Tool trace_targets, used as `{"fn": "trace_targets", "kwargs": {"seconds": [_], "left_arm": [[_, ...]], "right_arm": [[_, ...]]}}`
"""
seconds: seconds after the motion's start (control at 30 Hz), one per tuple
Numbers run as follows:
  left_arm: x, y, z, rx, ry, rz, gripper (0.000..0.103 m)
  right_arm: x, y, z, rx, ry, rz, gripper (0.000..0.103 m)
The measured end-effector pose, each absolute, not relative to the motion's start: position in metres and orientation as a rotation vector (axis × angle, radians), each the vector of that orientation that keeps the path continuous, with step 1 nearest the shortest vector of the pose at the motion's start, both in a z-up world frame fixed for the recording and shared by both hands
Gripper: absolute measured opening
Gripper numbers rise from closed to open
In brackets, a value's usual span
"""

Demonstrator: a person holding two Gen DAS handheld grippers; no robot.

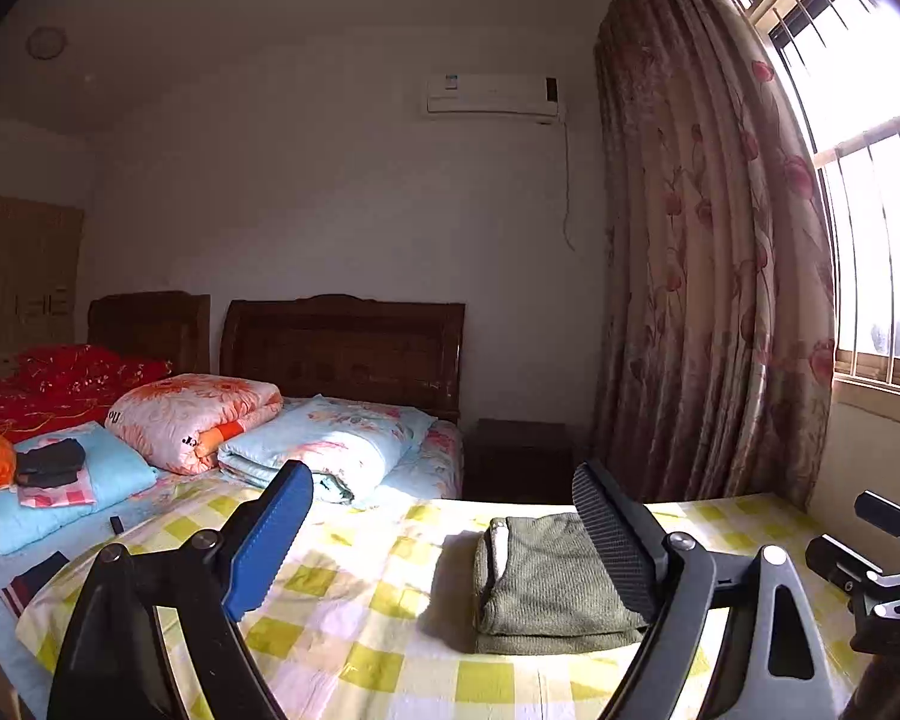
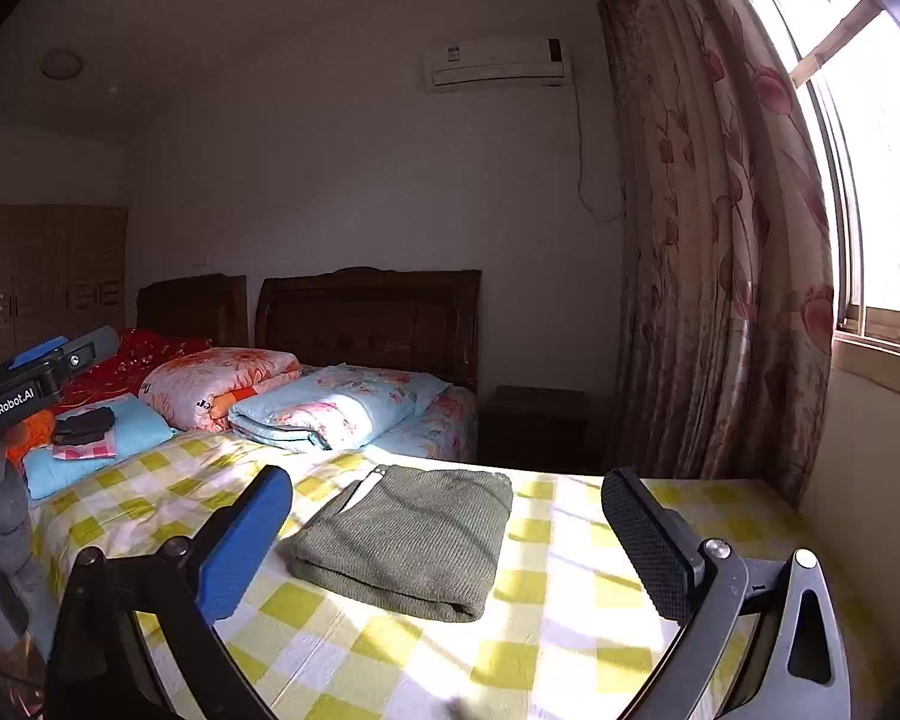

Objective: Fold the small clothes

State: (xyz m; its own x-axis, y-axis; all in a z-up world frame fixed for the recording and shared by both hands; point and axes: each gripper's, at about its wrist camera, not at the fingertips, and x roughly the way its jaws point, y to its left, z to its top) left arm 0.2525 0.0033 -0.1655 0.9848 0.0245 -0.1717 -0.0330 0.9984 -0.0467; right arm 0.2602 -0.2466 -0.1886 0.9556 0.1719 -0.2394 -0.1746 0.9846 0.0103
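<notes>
A green knitted garment (image 1: 546,576) lies folded into a thick rectangle on the yellow-checked sheet (image 1: 360,630), with a white label showing at its far edge. My left gripper (image 1: 441,474) hovers above and in front of it, open, with nothing between its blue and black fingers. In the right wrist view the same green garment (image 2: 408,540) lies flat ahead. My right gripper (image 2: 448,477) is raised above it and open, holding nothing. The body of the left gripper (image 2: 24,384) shows at the left edge of that view.
Folded quilts (image 1: 330,450) and an orange floral one (image 1: 192,414) lie near the dark wooden headboard (image 1: 342,348). A blue pillow (image 1: 66,492) bears small dark and pink clothes. A flowered curtain (image 1: 708,300), a window and a dark nightstand (image 1: 522,456) stand to the right.
</notes>
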Motion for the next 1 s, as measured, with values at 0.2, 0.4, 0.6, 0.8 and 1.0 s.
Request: {"fn": "trace_targets", "kwargs": {"seconds": [0.2, 0.4, 0.6, 0.8, 1.0], "left_arm": [[0.273, -0.034, -0.241, 0.022, 0.425, 0.074, 0.09], [0.288, -0.06, -0.298, 0.055, 0.595, 0.004, 0.08], [0.279, -0.066, -0.298, 0.065, 0.576, -0.032, 0.08], [0.281, -0.068, -0.291, 0.066, 0.571, -0.05, 0.08], [0.282, -0.066, -0.29, 0.058, 0.573, -0.044, 0.08]], "right_arm": [[0.256, -0.255, -0.264, 0.083, 0.451, 0.114, 0.103], [0.271, -0.256, -0.3, 0.081, 0.569, 0.045, 0.103], [0.27, -0.258, -0.3, 0.066, 0.566, 0.042, 0.103], [0.268, -0.257, -0.295, 0.053, 0.553, 0.045, 0.103], [0.269, -0.256, -0.295, 0.052, 0.554, 0.045, 0.103]]}}
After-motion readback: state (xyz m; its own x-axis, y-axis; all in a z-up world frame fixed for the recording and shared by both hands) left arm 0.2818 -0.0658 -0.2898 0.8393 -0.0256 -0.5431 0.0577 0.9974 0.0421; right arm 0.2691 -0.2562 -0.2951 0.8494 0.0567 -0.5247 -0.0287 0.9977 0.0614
